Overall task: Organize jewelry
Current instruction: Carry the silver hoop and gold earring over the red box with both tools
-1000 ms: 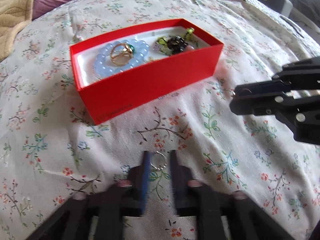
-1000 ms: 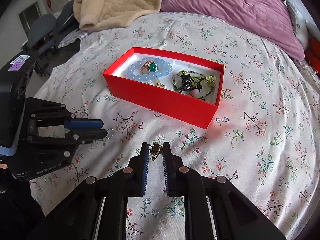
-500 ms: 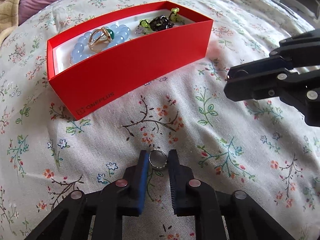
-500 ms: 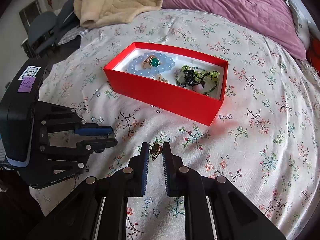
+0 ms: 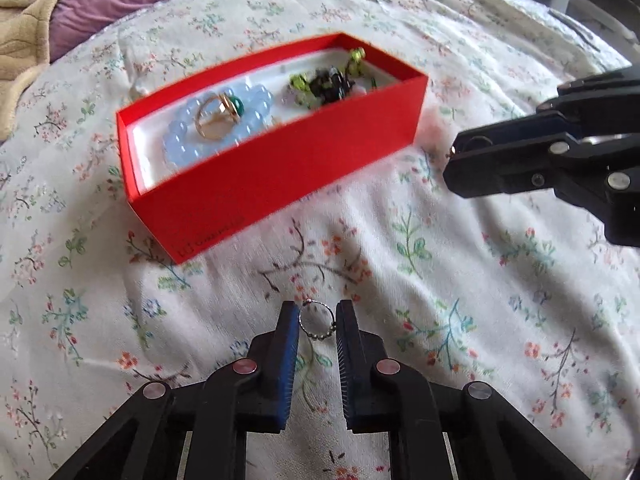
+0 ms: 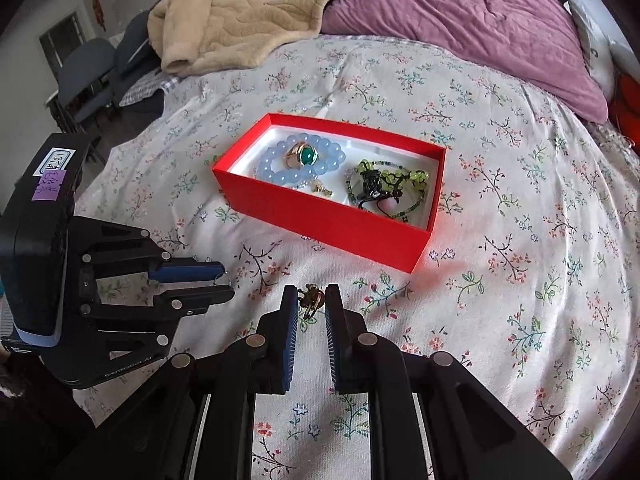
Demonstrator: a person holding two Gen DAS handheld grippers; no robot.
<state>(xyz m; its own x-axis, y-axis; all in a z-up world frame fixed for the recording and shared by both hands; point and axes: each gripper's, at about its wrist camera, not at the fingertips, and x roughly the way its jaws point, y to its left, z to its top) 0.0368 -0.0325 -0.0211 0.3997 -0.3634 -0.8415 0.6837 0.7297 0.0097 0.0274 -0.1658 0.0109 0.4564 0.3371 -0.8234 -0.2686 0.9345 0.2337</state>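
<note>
Gripping thin silver ring [image 5: 316,322] in left gripper [image 5: 317,326], gold charm [image 6: 311,300] in right gripper [image 6: 312,304]; either slips before reaching red box [image 5: 280,176] ahead, we lose it in floral bedspread [image 5: 440,300].

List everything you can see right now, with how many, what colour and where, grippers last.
Box: one, red with white lining, on the bedspread.
Bead bracelet: one, pale blue, left half of box.
Green-stone ring: one, gold, on that bracelet.
Green bead jewellery: a tangle, green and black, right half of box.
Bedspread: one, white floral.
Blanket: one, beige, far end of bed.
Quilt: one, purple, beside it.
Silver ring: one, in left gripper.
Small gold piece: one, in right gripper.
</note>
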